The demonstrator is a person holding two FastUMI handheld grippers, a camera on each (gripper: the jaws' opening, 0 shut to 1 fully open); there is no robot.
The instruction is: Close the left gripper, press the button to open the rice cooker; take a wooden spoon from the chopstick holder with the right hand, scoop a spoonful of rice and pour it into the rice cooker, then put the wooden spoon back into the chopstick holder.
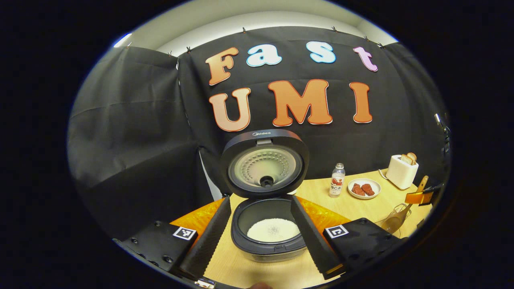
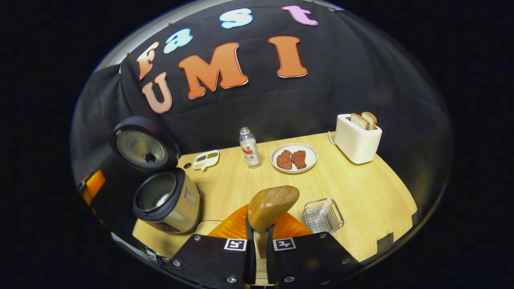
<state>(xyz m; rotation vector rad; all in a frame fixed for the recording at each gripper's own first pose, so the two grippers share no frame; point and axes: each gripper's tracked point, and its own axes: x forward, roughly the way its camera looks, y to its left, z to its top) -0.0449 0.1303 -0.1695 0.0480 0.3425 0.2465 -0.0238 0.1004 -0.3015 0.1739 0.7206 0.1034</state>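
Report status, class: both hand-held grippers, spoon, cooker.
Left hand-held gripper open before the rice cooker, lid up, rice inside. Right hand-held gripper shut on wooden spoon. Chopstick holder unobstructed.

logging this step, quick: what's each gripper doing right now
left gripper: open, holding nothing, fingers either side of the open cooker.
right gripper: closed on the spoon.

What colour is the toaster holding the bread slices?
The boxy toaster is white, clearest in the right gripper view.
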